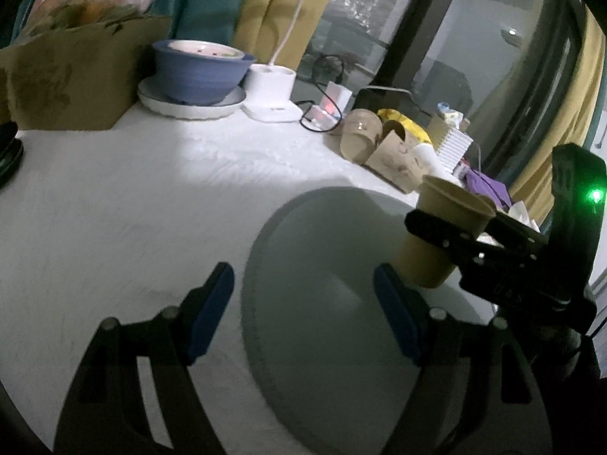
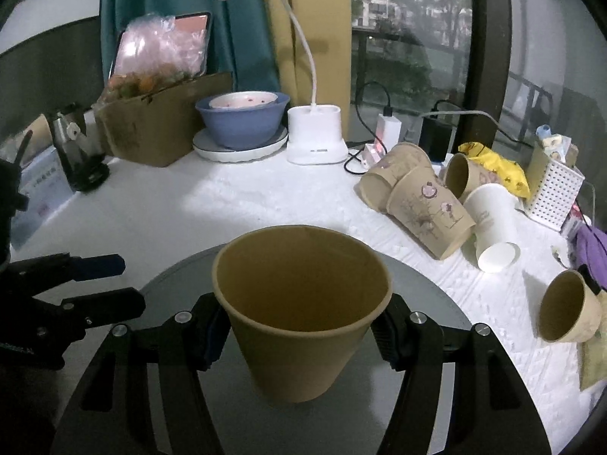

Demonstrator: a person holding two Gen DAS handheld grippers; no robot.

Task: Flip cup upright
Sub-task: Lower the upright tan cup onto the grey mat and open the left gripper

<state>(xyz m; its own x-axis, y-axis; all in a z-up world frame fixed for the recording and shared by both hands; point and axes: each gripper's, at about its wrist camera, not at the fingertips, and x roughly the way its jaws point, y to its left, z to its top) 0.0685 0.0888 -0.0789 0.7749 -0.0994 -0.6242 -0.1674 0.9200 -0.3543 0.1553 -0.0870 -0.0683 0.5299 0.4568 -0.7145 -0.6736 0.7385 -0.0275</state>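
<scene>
A plain brown paper cup (image 2: 303, 311) stands mouth up between the fingers of my right gripper (image 2: 299, 326), which is shut on it just over a round grey disc (image 2: 436, 303). In the left wrist view the same cup (image 1: 436, 235) is held by the right gripper (image 1: 447, 235) at the disc's (image 1: 322, 303) right edge. My left gripper (image 1: 303, 311) is open and empty, its blue pads over the disc's near left part. It shows at the left of the right wrist view (image 2: 102, 284).
Several paper cups (image 2: 428, 204) lie on their sides at the right on the white cloth, one more (image 2: 569, 307) at the far right. At the back stand a blue bowl (image 2: 242, 121) on a plate, a white lamp base (image 2: 315, 140), a cardboard box (image 2: 159, 121) and a white basket (image 2: 554, 185).
</scene>
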